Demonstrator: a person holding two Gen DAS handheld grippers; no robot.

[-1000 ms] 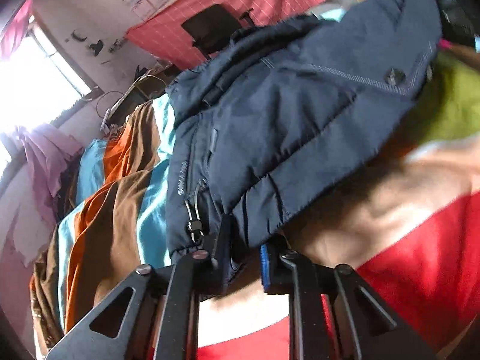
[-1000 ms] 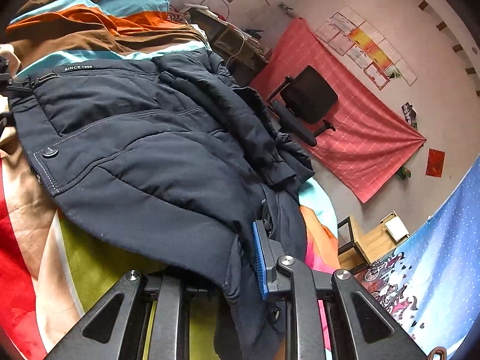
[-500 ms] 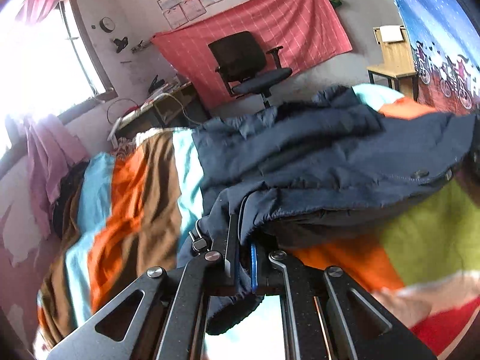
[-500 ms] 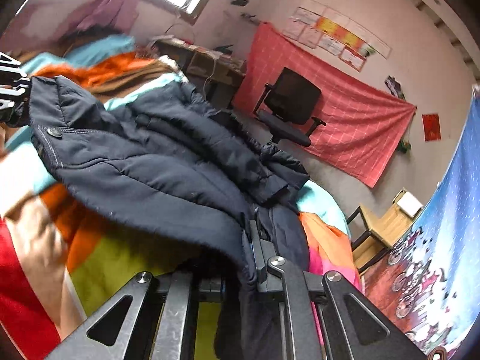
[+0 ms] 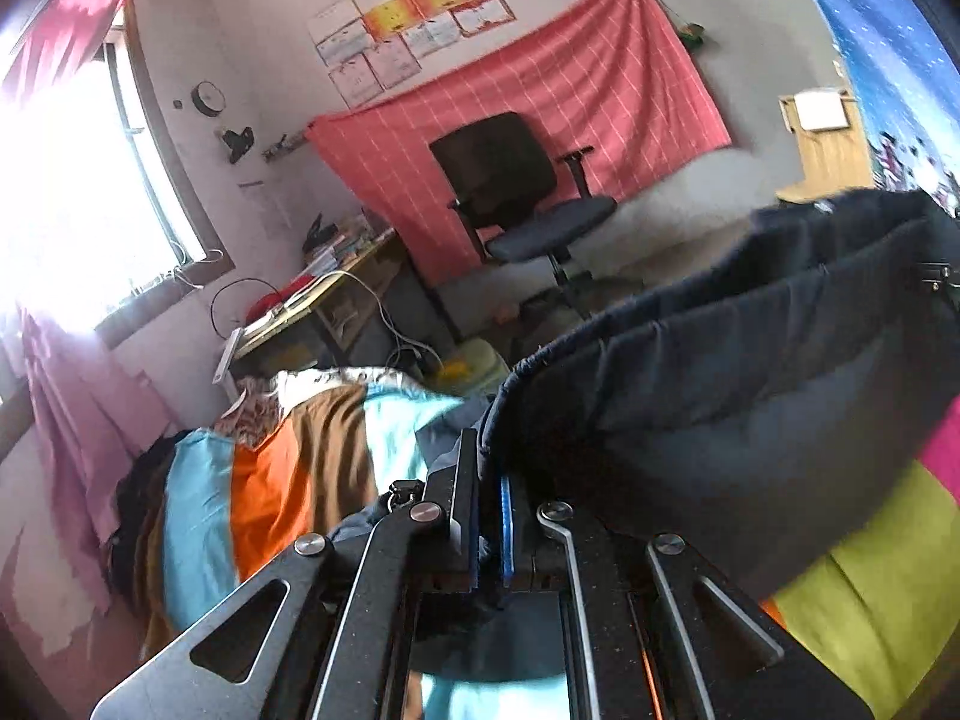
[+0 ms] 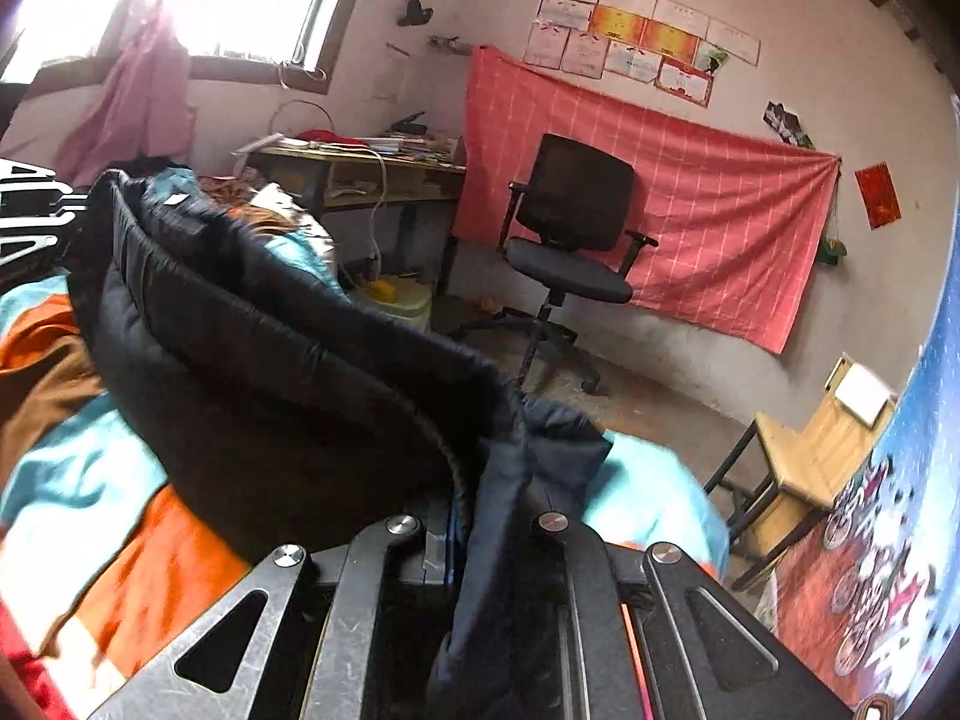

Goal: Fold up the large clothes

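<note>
A dark navy puffer jacket [image 5: 750, 372] hangs stretched in the air between my two grippers, above the striped bed cover [image 5: 270, 492]. My left gripper [image 5: 489, 468] is shut on one edge of it, with fabric pinched between the blue pads. In the right wrist view the jacket [image 6: 288, 360] sags to the left, and my right gripper [image 6: 474, 516] is shut on its other edge, a fold draping down over the fingers. The left gripper [image 6: 30, 210] shows at that view's far left edge. The bed cover [image 6: 78, 480] lies below.
A black office chair [image 6: 570, 228] stands before a red cloth [image 6: 690, 210] on the wall. A cluttered desk [image 6: 360, 168] sits under the bright window, with a green bin [image 6: 396, 300] beside it. A wooden chair [image 6: 804, 456] stands at the right. Pink cloth [image 5: 78, 396] hangs by the window.
Both grippers have risen with the jacket, lifting it off the bed cover. It lay spread on the bed before and now hangs between them, with the room's far wall in view.
</note>
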